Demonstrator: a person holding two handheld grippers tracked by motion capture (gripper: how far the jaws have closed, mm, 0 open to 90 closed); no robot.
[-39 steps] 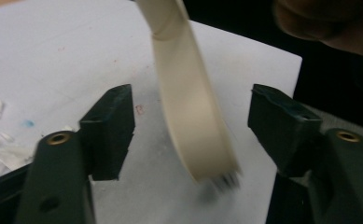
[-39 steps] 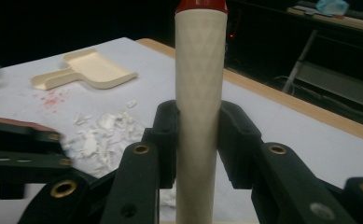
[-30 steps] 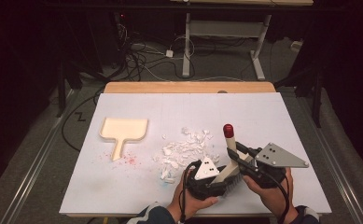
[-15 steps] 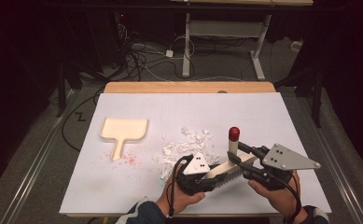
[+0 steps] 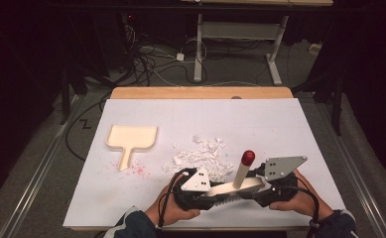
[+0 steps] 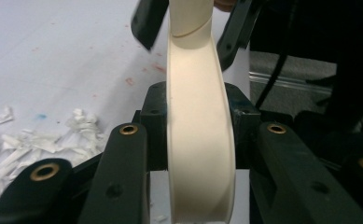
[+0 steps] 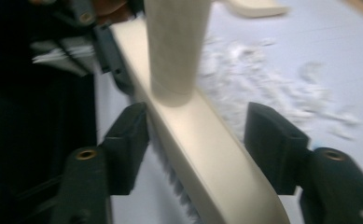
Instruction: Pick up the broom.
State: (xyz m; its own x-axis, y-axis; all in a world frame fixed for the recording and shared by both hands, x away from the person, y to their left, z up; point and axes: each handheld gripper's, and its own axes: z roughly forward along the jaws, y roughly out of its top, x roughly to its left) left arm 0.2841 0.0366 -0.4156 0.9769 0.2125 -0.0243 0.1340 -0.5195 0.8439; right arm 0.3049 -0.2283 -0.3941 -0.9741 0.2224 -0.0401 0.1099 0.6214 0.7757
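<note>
Both tools meet on the brush near the tabletop's front edge.

My left tool (image 5: 215, 191) clamps one end of the cream brush (image 5: 232, 188); in its own view the jaws sit tight against both sides. My right tool (image 5: 260, 187) straddles the other end, jaws wide with gaps showing, so I judge it a handover. Red-tipped handle (image 5: 243, 168) tilts upward. Paper scraps (image 5: 203, 153) lie just beyond; the dustpan (image 5: 131, 139) waits toward the left edge.
</note>
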